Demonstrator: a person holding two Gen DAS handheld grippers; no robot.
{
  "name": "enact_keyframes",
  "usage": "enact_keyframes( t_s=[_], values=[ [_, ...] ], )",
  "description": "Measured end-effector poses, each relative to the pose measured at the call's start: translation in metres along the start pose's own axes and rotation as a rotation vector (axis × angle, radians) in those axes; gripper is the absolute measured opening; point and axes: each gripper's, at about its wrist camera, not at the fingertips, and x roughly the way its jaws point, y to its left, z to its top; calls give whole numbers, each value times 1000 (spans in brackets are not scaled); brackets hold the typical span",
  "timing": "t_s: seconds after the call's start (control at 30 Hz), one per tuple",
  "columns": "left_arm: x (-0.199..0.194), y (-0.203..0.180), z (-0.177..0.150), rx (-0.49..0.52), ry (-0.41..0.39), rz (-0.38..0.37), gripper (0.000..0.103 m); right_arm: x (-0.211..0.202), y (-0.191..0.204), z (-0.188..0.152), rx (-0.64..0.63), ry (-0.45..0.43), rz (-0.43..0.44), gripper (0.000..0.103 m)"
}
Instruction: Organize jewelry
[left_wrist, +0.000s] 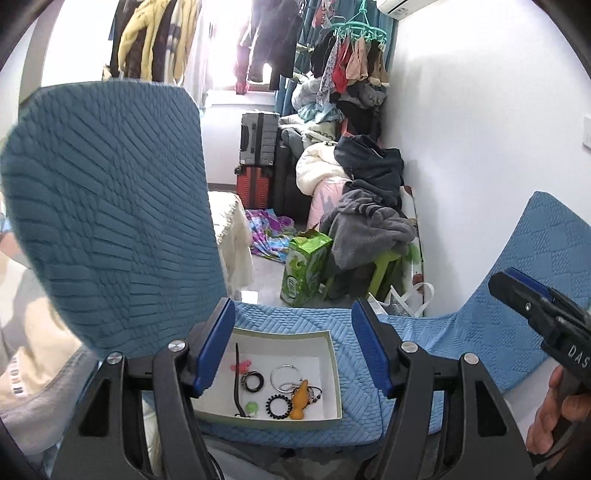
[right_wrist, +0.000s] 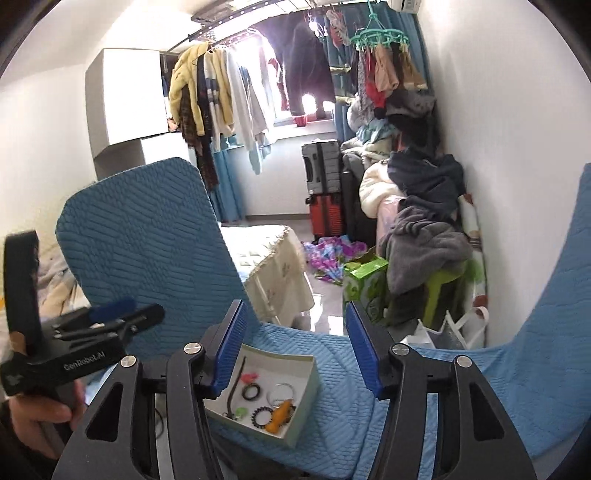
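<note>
A shallow white box (left_wrist: 334, 369) (right_wrist: 304, 402) lies on a blue quilted seat (left_wrist: 362, 402). In it lie a silver hoop (left_wrist: 285, 373), a black beaded ring (left_wrist: 253, 381), a black spiral hair tie (left_wrist: 277, 405), an orange clip (left_wrist: 300, 400), a pink piece (left_wrist: 242, 366), a green piece (left_wrist: 252, 406) and a thin black stick (left_wrist: 236, 380). My left gripper (left_wrist: 293, 350) is open and empty, above the box. My right gripper (right_wrist: 293, 349) is open and empty, above and right of the box. The left gripper also shows in the right wrist view (right_wrist: 125, 317).
Blue quilted chair backs rise at left (left_wrist: 110, 206) and right (left_wrist: 535, 288). Beyond the seat lie a green box (left_wrist: 304, 269), a pile of clothes (left_wrist: 373, 218), suitcases (left_wrist: 258, 162) and a bed (right_wrist: 273, 258). A black ring lies left of the box (right_wrist: 159, 422).
</note>
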Motion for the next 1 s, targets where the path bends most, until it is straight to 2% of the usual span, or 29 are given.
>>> enact_keyframes(
  t_s=[0.43,0.63,0.87,0.9,1.0],
  values=[
    [-2,-20,-33,29,42,-28,66,-24,-4,-50,28,28,-65,54],
    [3,-27,-48,43,77,-7,66,-26,-5,-73,53,63,-60,61],
    [10,-25,-65,15,124,9,66,-21,-7,-89,69,111,-67,62],
    [11,-25,-66,16,129,9,66,-21,-7,-92,68,115,-73,62],
    [14,-26,-72,22,146,18,66,-16,-9,-98,80,120,-105,78]
  ],
)
